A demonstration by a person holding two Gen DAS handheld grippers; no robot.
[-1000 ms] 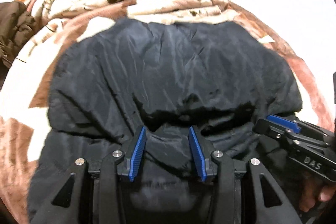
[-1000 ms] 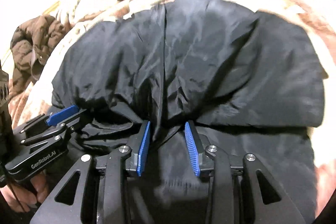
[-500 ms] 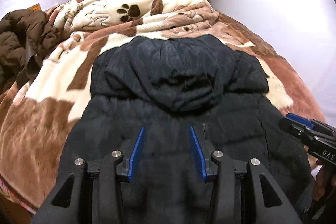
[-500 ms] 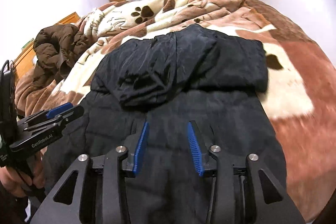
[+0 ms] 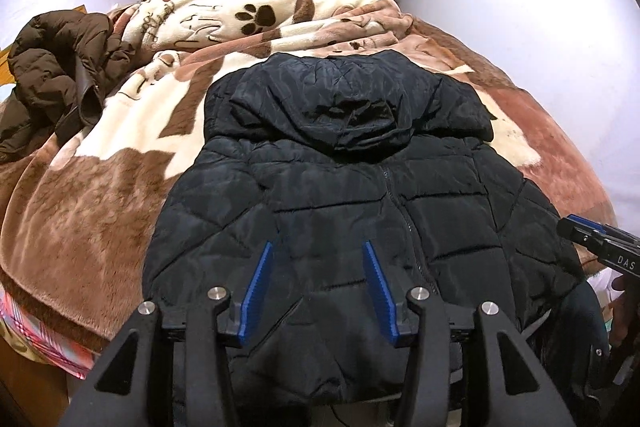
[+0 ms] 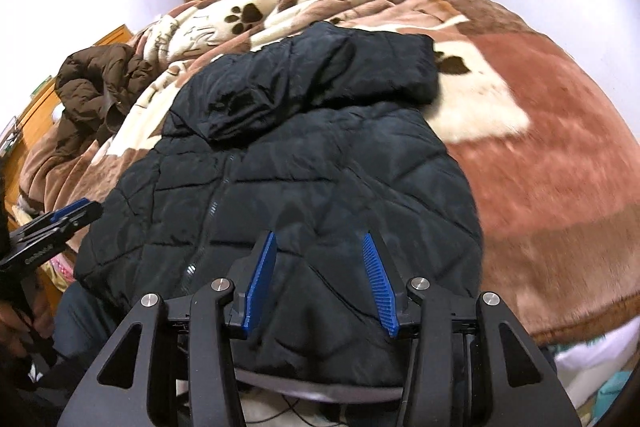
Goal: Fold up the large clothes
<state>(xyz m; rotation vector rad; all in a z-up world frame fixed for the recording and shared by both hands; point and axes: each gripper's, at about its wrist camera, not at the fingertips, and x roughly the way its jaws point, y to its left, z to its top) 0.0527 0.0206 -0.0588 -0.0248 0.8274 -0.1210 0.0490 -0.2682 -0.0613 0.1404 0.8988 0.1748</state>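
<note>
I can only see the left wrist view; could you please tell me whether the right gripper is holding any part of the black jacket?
Observer: No. The right gripper has just been opening its jaws; they stand open over the black jacket, no fabric between the pads.
Operator: Thank you. Does a sleeve stick out past its right-hand edge?
Observer: No; in the right wrist view that edge lies clean against the blanket, with no sleeve showing.
</note>
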